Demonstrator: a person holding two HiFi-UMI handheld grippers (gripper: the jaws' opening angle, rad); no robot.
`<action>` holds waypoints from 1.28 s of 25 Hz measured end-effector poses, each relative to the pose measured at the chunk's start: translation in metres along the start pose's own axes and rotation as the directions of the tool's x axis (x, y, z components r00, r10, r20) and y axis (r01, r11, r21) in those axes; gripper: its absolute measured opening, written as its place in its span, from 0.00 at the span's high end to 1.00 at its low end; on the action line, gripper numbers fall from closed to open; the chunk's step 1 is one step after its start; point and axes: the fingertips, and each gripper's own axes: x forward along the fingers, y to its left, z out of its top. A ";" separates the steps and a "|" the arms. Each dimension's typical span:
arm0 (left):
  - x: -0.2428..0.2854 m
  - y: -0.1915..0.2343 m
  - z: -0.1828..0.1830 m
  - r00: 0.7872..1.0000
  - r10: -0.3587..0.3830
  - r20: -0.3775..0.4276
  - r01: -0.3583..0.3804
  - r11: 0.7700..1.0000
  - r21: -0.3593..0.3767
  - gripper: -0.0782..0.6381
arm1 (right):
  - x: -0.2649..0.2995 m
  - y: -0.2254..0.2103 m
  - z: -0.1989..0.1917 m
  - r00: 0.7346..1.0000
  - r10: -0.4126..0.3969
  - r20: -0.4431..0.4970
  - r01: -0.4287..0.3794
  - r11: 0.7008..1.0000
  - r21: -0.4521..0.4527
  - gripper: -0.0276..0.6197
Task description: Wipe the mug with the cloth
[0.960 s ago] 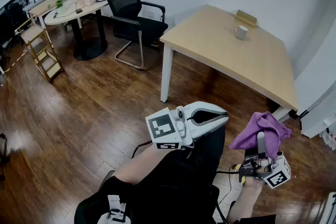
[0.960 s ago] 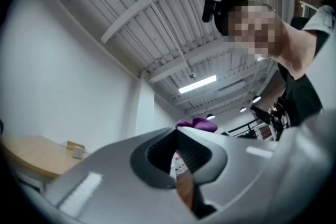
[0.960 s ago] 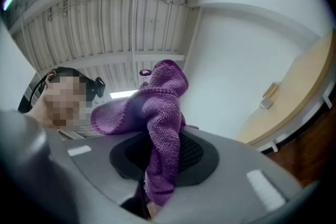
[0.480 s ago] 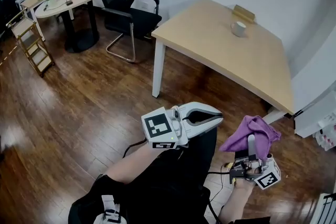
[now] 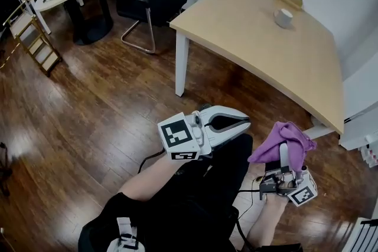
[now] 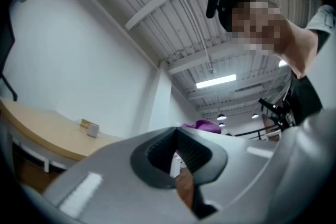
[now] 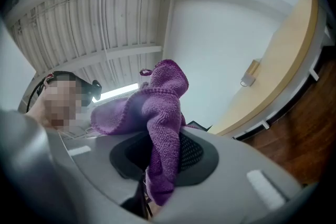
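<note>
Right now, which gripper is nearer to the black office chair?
Left. The left gripper is below and right of the black office chair in the head view; the right gripper, clamping the purple cloth, is farther right.

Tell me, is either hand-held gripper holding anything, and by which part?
The right hand-held gripper is shut on the purple cloth, pinched near one end; most bunches above the jaws. The left hand-held gripper is shut, empty.

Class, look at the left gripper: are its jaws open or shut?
Shut. The left gripper shows its jaws closed together in its own view, nothing between them.
</note>
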 end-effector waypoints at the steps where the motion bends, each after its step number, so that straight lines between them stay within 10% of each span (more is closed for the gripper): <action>1: 0.001 0.007 0.002 1.000 0.000 0.004 0.000 1.000 0.002 0.87 | 0.004 -0.006 0.002 1.000 -0.005 0.001 0.005 1.000 0.000 0.83; 32: 0.130 0.215 0.006 0.988 -0.152 -0.036 0.154 0.985 0.077 0.87 | 0.088 -0.179 0.104 0.990 -0.078 0.114 0.094 0.985 -0.143 0.83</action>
